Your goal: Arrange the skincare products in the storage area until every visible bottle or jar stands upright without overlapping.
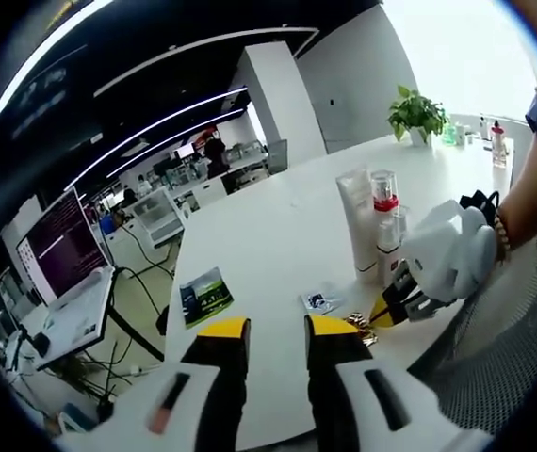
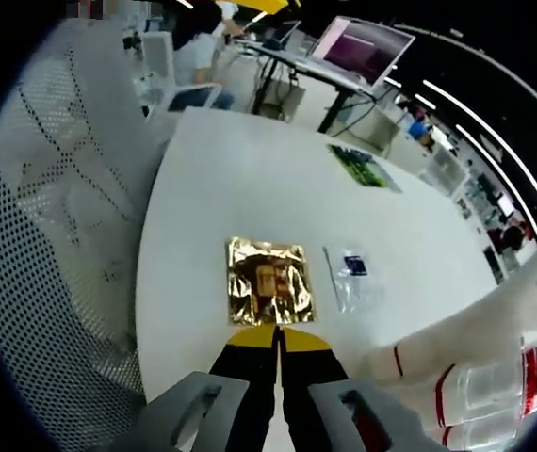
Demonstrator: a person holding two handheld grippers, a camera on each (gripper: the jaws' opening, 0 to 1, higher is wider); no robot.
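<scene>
Three skincare products stand upright close together on the white table (image 1: 278, 226): a white tube (image 1: 355, 221), a bottle with a red collar (image 1: 383, 193) and a clear bottle (image 1: 398, 237). In the right gripper view they stretch along the lower right, the white tube (image 2: 466, 325) and the red-collared bottle (image 2: 518, 381). My left gripper (image 1: 276, 330) hangs open over the table's near edge, holding nothing. My right gripper (image 2: 277, 339) is shut, its tips at the near edge of a gold foil packet (image 2: 270, 281). In the left gripper view it (image 1: 388, 309) comes in from the right in a white-gloved hand (image 1: 452, 254).
A small clear sachet (image 2: 349, 273) lies right of the gold packet, and a green card (image 1: 204, 294) lies further along the table. A potted plant (image 1: 416, 113) and small bottles (image 1: 496, 141) stand at the far end. A mesh chair (image 2: 52, 235) borders the table edge.
</scene>
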